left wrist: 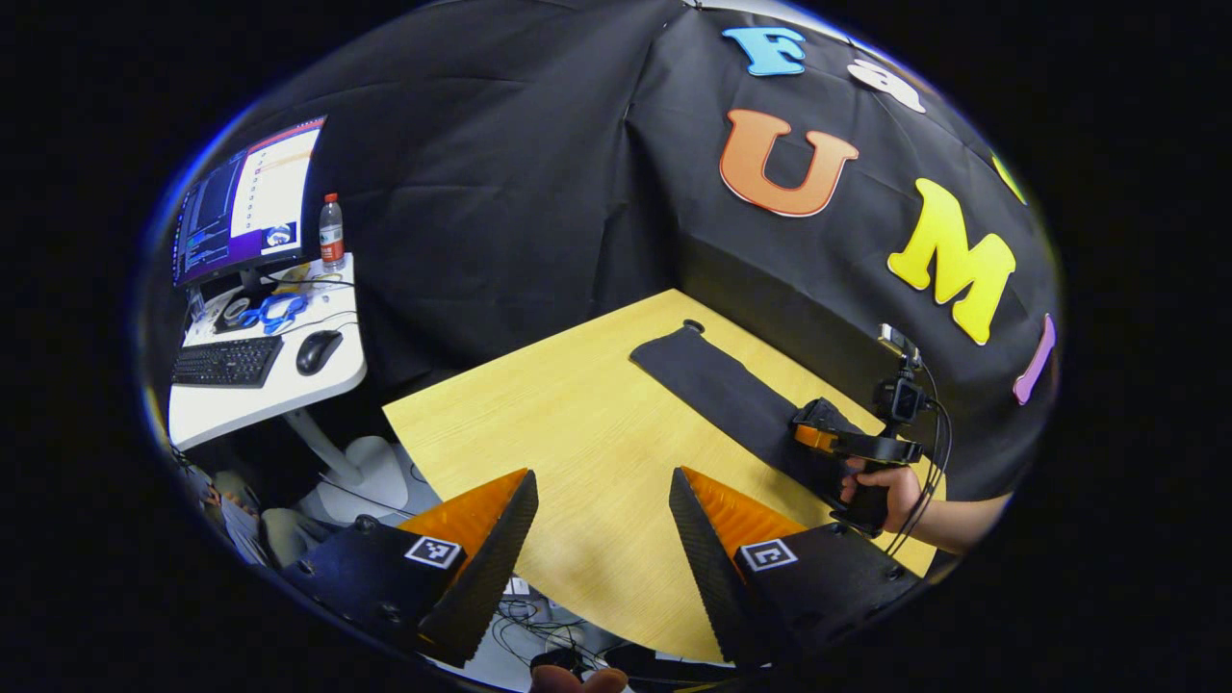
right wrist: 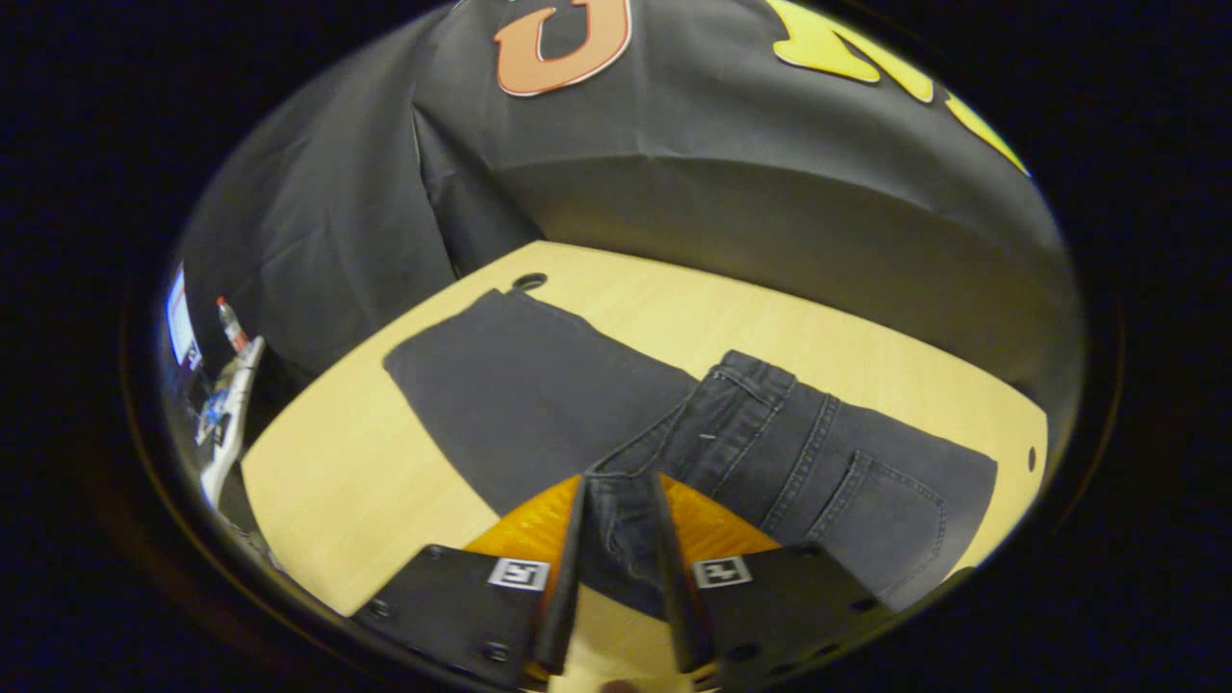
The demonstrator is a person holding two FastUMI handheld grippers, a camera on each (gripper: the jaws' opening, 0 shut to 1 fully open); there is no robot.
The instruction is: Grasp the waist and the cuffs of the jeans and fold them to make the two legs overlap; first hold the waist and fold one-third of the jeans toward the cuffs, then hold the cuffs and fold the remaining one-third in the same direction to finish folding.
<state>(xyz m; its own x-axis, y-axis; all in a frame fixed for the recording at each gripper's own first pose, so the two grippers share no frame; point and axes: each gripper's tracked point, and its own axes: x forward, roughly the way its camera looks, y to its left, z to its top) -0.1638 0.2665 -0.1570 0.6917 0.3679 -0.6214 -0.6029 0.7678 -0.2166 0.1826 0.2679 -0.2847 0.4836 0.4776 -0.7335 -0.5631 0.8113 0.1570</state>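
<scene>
One right tool (right wrist: 621, 500), seemingly gripping jeans (right wrist: 770, 452) waist fold on table (right wrist: 337, 481)

Black cloth (left wrist: 500, 192) hangs as the booth's wall behind a light wooden table (left wrist: 558, 423), which has a round cable hole (right wrist: 528, 281) near its far corner. Off the table's left edge stands a white desk (left wrist: 279, 385) carrying a monitor (left wrist: 245, 202), keyboard (left wrist: 226, 361), mouse (left wrist: 318, 351) and water bottle (left wrist: 331, 231). Cables (left wrist: 525, 616) lie on the floor below.
</scene>
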